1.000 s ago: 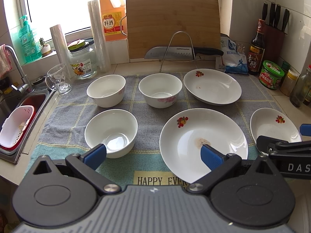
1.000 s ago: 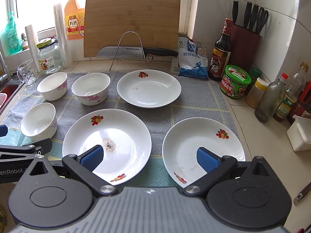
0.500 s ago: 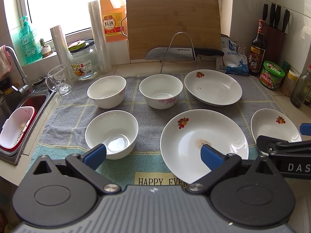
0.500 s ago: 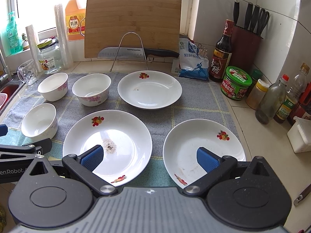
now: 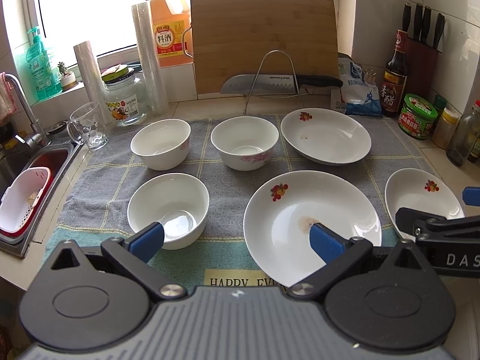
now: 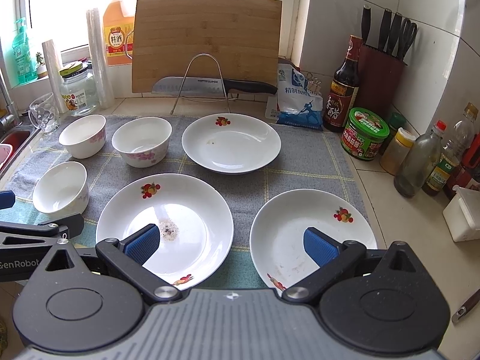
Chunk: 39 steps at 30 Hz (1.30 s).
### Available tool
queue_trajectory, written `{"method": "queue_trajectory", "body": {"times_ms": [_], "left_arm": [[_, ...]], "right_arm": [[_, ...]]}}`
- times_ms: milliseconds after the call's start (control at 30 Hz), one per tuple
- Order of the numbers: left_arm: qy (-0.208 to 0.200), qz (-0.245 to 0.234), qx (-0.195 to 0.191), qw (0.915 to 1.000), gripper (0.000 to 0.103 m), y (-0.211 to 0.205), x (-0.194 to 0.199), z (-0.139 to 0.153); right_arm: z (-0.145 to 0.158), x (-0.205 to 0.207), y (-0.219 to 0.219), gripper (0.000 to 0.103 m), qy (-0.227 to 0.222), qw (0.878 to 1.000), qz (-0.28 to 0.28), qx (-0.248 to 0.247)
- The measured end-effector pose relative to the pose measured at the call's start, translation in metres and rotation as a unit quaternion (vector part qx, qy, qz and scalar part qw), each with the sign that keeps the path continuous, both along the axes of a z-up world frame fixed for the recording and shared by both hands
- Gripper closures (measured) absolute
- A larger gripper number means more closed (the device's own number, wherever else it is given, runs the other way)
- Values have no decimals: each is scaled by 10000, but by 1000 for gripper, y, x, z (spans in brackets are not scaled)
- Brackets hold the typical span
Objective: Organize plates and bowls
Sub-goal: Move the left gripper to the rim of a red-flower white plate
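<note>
Three white bowls stand on a grey towel: near left [image 5: 168, 210] [image 6: 60, 187], far left [image 5: 160, 144] [image 6: 82, 135], far middle [image 5: 244, 142] [image 6: 141, 141]. Three white fruit-print plates lie there: near middle, with a crumb stain [image 5: 312, 219] [image 6: 186, 210], far [image 5: 325, 135] [image 6: 231, 142], near right [image 5: 420, 198] [image 6: 300, 225]. My left gripper [image 5: 237, 240] is open and empty, above the towel's front edge. My right gripper [image 6: 231, 243] is open and empty, between the two near plates.
A cutting board [image 5: 264, 39] and knife on a wire stand [image 5: 270, 82] are at the back. Jars and bottles [image 6: 364, 133] and a knife block [image 6: 381, 72] line the right wall. A sink [image 5: 18, 180], glass mug [image 5: 87, 126] and jar [image 5: 124, 99] are left.
Both grippers have drifted very slightly, so the scene sits a little lower in view. Nothing on the towel has moved.
</note>
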<state>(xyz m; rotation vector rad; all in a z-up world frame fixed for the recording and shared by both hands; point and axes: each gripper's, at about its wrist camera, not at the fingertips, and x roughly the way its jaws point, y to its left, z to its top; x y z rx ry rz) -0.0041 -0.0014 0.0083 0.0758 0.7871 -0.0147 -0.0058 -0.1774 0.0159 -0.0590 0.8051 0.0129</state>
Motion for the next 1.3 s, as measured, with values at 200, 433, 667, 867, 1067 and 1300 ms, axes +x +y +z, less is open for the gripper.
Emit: {"method": "queue_trajectory", "body": {"times_ms": [200, 433, 667, 867, 1067, 1300], "left_arm": [[-23, -57, -24, 10000, 1, -4, 1, 0], [-107, -196, -54, 9997, 1, -11, 4, 2], [-210, -350, -51, 9992, 1, -22, 8, 3], [-365, -498, -93, 9980, 1, -32, 12, 4], [-325, -848, -280, 9955, 1, -45, 20, 4], [-248, -1172, -604, 9910, 1, -65, 27, 3]], "right_arm": [[1, -1, -2, 0, -109, 9999, 70, -27], [2, -4, -8, 0, -247, 9995, 162, -133], [6, -9, -27, 0, -473, 9985, 200, -195], [4, -15, -49, 0, -648, 9975, 237, -167], [-3, -25, -74, 0, -744, 9967, 291, -174], [-23, -39, -110, 0, -677, 9972, 309, -42]]}}
